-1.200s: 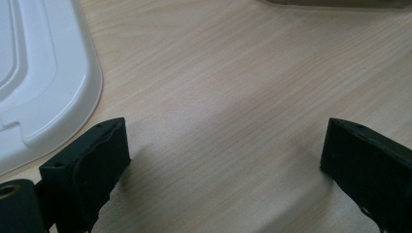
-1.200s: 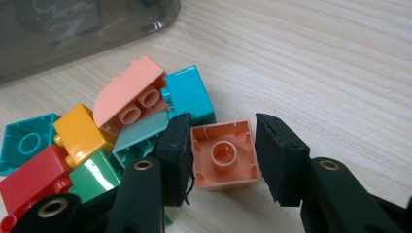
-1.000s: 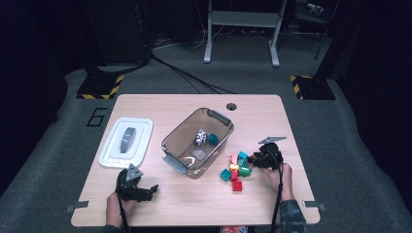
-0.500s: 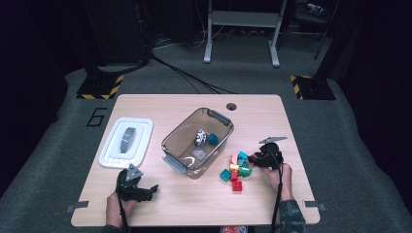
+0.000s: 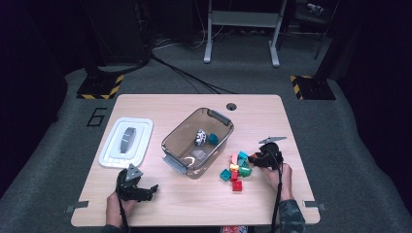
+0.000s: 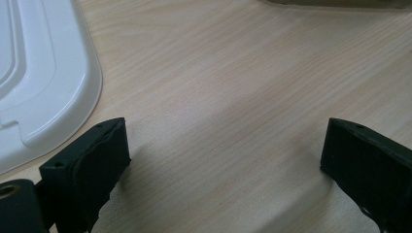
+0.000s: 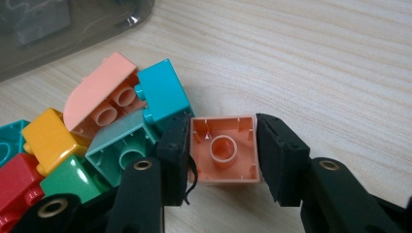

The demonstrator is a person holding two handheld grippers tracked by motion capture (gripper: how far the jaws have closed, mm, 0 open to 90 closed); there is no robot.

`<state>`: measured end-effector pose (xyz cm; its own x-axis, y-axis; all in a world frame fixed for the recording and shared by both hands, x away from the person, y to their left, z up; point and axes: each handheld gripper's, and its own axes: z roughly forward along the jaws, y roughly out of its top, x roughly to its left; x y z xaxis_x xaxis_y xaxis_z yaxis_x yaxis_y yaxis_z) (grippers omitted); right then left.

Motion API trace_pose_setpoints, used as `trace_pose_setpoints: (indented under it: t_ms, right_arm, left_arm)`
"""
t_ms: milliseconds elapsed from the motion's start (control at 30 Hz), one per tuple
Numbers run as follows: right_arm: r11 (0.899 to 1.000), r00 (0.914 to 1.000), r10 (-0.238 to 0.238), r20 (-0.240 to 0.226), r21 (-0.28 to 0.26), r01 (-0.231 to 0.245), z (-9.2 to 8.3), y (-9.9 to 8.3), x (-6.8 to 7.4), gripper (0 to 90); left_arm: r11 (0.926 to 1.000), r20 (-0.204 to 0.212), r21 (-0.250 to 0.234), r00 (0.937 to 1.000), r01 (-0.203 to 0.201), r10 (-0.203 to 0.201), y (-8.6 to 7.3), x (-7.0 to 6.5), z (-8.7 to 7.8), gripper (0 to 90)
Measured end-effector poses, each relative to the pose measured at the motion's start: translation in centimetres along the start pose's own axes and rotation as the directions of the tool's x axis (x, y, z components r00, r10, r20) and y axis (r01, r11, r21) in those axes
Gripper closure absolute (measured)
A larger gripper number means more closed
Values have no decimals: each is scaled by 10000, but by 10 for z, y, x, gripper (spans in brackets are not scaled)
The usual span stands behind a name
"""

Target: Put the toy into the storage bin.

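Observation:
A peach square brick (image 7: 223,148), hollow underside facing the camera, sits between the pads of my right gripper (image 7: 223,162), which is shut on it just above the wooden table. In the high view my right gripper (image 5: 257,159) is at the right edge of a pile of coloured bricks (image 5: 234,169). Up close the pile holds a peach rounded brick (image 7: 104,92), a teal brick (image 7: 163,94), a yellow one (image 7: 48,138), and green and red ones. My left gripper (image 5: 145,190) rests open on bare wood near the front left, jaws wide apart (image 6: 223,160).
A clear plastic bin (image 5: 221,118) stands in the middle of the table with a teal brick (image 5: 213,139) and a white-and-black piece (image 5: 200,137) inside. A white lid (image 5: 126,141) (image 6: 39,73) lies at the left, close to my left gripper. Cables trail to the front edge.

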<state>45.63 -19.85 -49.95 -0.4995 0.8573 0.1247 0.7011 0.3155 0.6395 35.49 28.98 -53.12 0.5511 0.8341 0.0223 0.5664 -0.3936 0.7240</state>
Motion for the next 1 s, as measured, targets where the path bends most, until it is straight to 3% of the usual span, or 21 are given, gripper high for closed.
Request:
trace_pose_setpoints:
  t_ms: [367,500,567,667,1000]
  right_arm:
    - [9996,9993,260,-277,146,-256,3,-1,-4,563]
    - [9998,9998,93,-175,186,-89,2,0,-3,580]
    - [9999,9997,145,-174,-63,-146,-1,0,-5,587]
    - [9987,9981,505,-345,22,-505,-2,-2,-6,587]
    - [9975,9970,621,-453,-296,-635,-8,-2,-8,588]
  left_arm:
    - [10000,-7,-2,10000,-5,5,0,0,0,36]
    - [10000,-1,1,10000,-19,19,0,0,0,36]
    - [10000,-2,1,10000,-15,15,0,0,0,36]
    - [10000,-8,-2,10000,-15,15,0,0,0,36]
    - [10000,-25,-3,10000,-20,20,0,0,0,36]
